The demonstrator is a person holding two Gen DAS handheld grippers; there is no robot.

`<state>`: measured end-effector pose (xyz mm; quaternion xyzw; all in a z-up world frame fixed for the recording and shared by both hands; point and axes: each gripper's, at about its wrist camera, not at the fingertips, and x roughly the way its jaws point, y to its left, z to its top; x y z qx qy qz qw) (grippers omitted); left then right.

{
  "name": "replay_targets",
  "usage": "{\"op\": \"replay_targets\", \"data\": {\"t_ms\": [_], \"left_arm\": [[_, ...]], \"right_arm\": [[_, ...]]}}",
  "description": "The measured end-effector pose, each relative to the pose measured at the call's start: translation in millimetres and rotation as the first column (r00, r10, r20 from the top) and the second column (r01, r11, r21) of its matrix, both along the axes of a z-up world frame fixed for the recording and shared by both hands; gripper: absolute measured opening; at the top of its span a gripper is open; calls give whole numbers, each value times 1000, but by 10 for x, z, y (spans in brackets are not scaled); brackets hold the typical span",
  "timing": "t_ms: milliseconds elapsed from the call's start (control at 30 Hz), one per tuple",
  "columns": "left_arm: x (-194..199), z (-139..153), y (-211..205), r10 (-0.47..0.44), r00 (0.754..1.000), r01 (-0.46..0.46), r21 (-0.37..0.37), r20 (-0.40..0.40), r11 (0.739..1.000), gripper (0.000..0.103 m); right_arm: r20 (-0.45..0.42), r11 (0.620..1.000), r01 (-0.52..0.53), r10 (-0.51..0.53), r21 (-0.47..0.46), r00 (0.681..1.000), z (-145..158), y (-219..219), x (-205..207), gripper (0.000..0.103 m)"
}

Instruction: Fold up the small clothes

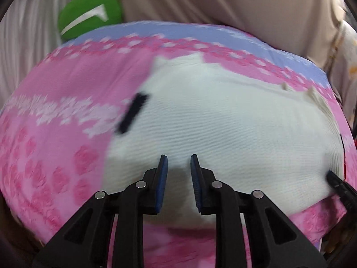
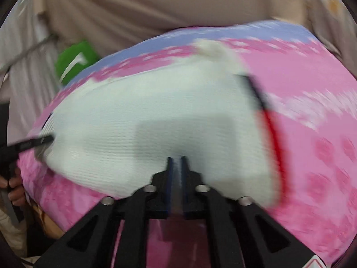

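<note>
A white ribbed knit garment (image 1: 223, 120) lies spread on a pink patterned bedsheet (image 1: 55, 111); it also shows in the right wrist view (image 2: 156, 122), with a black and red trim (image 2: 271, 129) along its right edge. My left gripper (image 1: 178, 159) is open, fingers apart just above the garment's near edge, holding nothing. My right gripper (image 2: 177, 159) has its jaws nearly closed over the near edge of the garment, with white cloth showing in the narrow gap. The right gripper's tip (image 1: 334, 181) shows at the garment's right side in the left wrist view.
A green item with a white stripe (image 1: 89, 15) lies beyond the sheet at the far left. A lilac band (image 1: 200, 31) runs along the sheet's far edge. Beige fabric (image 2: 156, 4) fills the background. A black tag (image 1: 132, 114) sits at the garment's left edge.
</note>
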<state>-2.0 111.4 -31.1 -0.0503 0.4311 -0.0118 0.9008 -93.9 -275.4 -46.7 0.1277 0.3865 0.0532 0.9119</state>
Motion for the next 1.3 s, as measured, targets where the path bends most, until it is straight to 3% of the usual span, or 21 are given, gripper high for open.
{"op": "replay_targets", "data": {"t_ms": [67,133,200,400,533,600,667,800,833,867,900,933,1000,1167,1233,1267,1300], "left_arm": [[-67,-83,196,35,999,-36,-34,-29,999,3],[-131,-69,240,44,998,-46,-62,-35,997,3],[-174,33,194,45,999,-46,-72,-14,996,3],[38,419,-52,-3,996,12,-97,88,995,10],[314,325,-189,-18,997,24,-82,73,996,10],[435,155,-215,-7,999,9,-53,32,999,10],[488,5,-175,1,1000,0,-65,18,998,11],[458,200,-76,-1,999,5,-119,37,993,12],[486,282,-42,2,998,6,-135,56,991,14],[547,372,-5,7,997,5,-150,80,989,25],[612,422,12,13,996,1,-156,91,988,43],[712,464,40,29,994,-12,-161,101,987,49],[942,475,76,58,992,-41,-153,109,987,52],[1443,231,145,85,996,-75,-199,39,977,53],[1533,151,96,68,997,-63,-168,25,984,36],[1531,150,81,65,997,-59,-153,32,986,11],[1506,193,79,50,997,-41,-157,54,987,9]], "right_arm": [[-1,997,80,-80,14,997,8,-304,-126,0],[17,991,134,-133,-27,991,103,-372,-185,0],[54,989,146,-145,-12,988,203,-337,-202,11],[139,1000,28,-29,4,990,512,89,98,14],[132,995,-71,80,-65,988,533,551,371,14],[62,989,-106,112,-100,992,365,698,565,15],[-4,990,-108,108,-90,994,184,716,656,15],[58,997,-60,63,-50,996,406,552,630,19],[93,998,-21,27,-63,995,499,484,635,30],[121,998,12,-4,-70,993,578,404,660,44],[142,996,44,-33,-73,989,638,325,696,50],[162,993,80,-67,-81,985,687,244,753,55],[174,988,122,-104,-98,979,717,123,889,55],[139,982,162,-148,-98,979,603,-114,1356,62],[97,981,155,-144,-118,985,485,-127,1555,58],[71,984,131,-123,-122,990,445,-98,1614,16],[56,985,118,-112,-124,992,435,-78,1648,10]]}}
